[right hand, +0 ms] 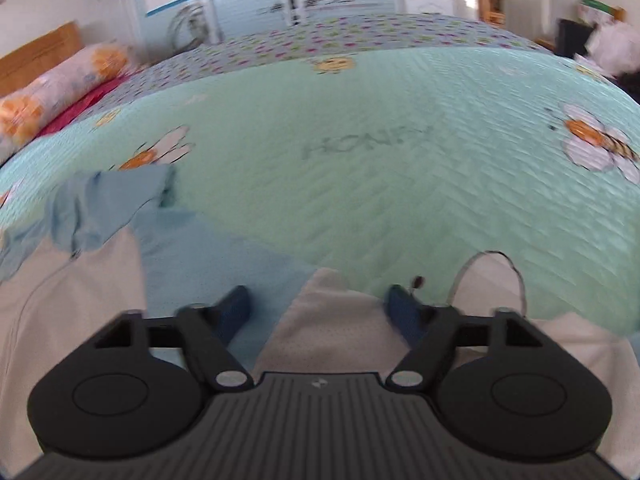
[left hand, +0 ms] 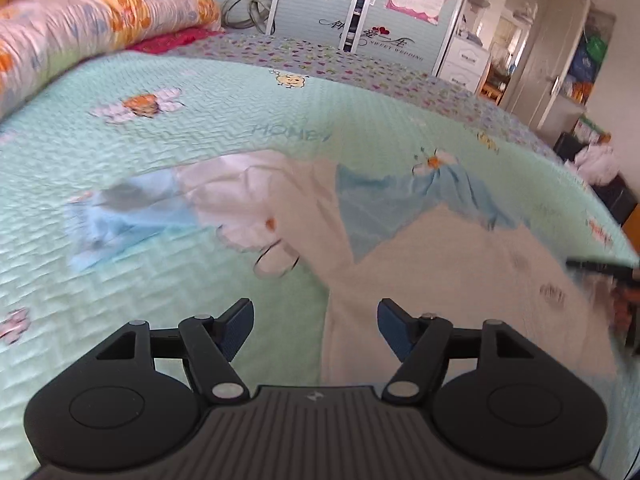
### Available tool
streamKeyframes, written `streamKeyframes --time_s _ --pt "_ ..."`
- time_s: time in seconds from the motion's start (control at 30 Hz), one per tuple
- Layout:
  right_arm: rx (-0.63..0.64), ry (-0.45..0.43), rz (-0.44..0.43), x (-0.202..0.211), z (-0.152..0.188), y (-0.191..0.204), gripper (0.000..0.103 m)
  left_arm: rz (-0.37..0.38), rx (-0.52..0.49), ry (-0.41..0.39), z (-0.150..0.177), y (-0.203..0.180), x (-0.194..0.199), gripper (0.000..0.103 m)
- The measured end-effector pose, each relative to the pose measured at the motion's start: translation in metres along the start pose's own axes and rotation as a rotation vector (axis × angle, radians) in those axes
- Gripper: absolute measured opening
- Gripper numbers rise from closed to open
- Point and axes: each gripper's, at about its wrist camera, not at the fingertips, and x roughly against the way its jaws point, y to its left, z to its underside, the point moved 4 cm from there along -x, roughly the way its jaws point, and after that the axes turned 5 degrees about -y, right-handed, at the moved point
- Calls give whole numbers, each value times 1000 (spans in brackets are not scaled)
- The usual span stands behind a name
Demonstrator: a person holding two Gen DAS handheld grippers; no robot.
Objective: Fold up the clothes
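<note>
A white garment [left hand: 460,280] with light blue sleeves [left hand: 400,208] lies spread and rumpled on the mint green bedspread [left hand: 200,128]. My left gripper [left hand: 316,322] hovers over its left edge, jaws wide apart and holding nothing; only the right finger [left hand: 394,332] is above the white cloth. In the right wrist view the same garment [right hand: 332,340] fills the near foreground, its blue part [right hand: 200,248] to the left. My right gripper [right hand: 318,308] is low over it with the jaws apart. White cloth lies flat between the fingers, and the pads do not press on it.
A rolled floral quilt [left hand: 80,20] lies along the bed's far left, by a wooden headboard [right hand: 40,52]. Sliding wardrobe doors [left hand: 320,12] stand beyond the bed. A white bundle [left hand: 596,164] sits on dark furniture past the right edge. Both views are motion blurred.
</note>
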Motion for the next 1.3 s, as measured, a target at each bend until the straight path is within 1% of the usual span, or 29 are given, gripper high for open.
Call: streamKeyframes --time_s 0.03,0.07,0.1,0.13,0.2,0.23,0.3,0.33,0.4,0.47,0.5,0.53,0.57,0.6,0.63,0.67,0.7,0.73,0.8,0.97,1.03,1.07,1.1,1.13,1.17,1.2,1.23,1.27,1.3 --pt "17 -1 -8 2 1 4 25 18 48 14 -8 3 -19 72" --pt "20 -3 -13 3 0 4 9 17 99 38 -14 8 -40 72" --pt "22 -5 -18 4 0 5 3 15 151 62 -20 13 -60 72" --pt "24 -7 -23 6 -1 5 3 2 201 90 -25 18 -80 71" --pt "29 -12 -33 8 -1 6 3 -69 257 140 -30 28 -109 69" --pt "31 -13 -38 9 -1 6 3 -91 270 150 -32 31 -119 70" --pt "27 -9 -45 10 1 7 3 -95 271 136 -38 31 -126 73" --pt "22 -7 -50 10 2 6 6 -96 275 134 -41 31 -128 74" --pt "-6 -10 -74 9 3 4 18 -85 304 131 -45 33 -134 79" --pt "-35 -28 -133 8 5 6 53 -62 345 124 -51 36 -144 90" --pt "-18 -35 -122 7 6 11 56 -57 365 112 -55 37 -150 92" --pt "-1 -42 -111 6 7 17 55 -61 378 102 -60 36 -156 93" --pt "19 -48 -97 5 7 22 52 -64 382 94 -66 35 -163 87" --pt "49 -52 -68 4 8 27 49 -57 394 90 -72 35 -169 75" --pt "71 -55 -44 3 8 31 35 -51 406 85 -78 35 -175 27" --pt "67 -54 -36 3 6 30 14 -44 418 81 -84 36 -182 4" --pt "64 -54 -27 2 4 29 6 -37 431 66 -91 37 -186 4" --pt "60 -54 -22 3 3 28 4 -27 450 24 -101 41 -185 4" --pt "58 -84 -13 9 -10 20 3 -41 431 -75 -127 49 -176 3" --pt "56 -226 37 26 -69 0 1 30 407 -312 -211 62 -145 4" --pt "50 -306 59 27 -93 2 2 5 387 -373 -232 62 -142 5" --pt "22 -338 60 26 -101 3 3 -17 376 -394 -240 62 -143 10" --pt "-3 -349 71 21 -106 4 4 -51 365 -391 -245 63 -147 13" --pt "-20 -330 89 11 -106 6 11 -107 354 -322 -242 65 -161 40" --pt "-21 -292 109 0 -99 12 15 -138 355 -239 -234 70 -175 51" --pt "-16 -260 132 -10 -92 17 16 -162 380 -175 -219 79 -185 50" --pt "9 -262 171 -12 -82 24 21 -176 413 -126 -203 87 -192 48" --pt "25 -291 206 -7 -72 31 30 -161 464 -109 -185 96 -191 48" --pt "41 -320 241 -1 -61 37 34 -128 513 -83 -165 106 -188 48"
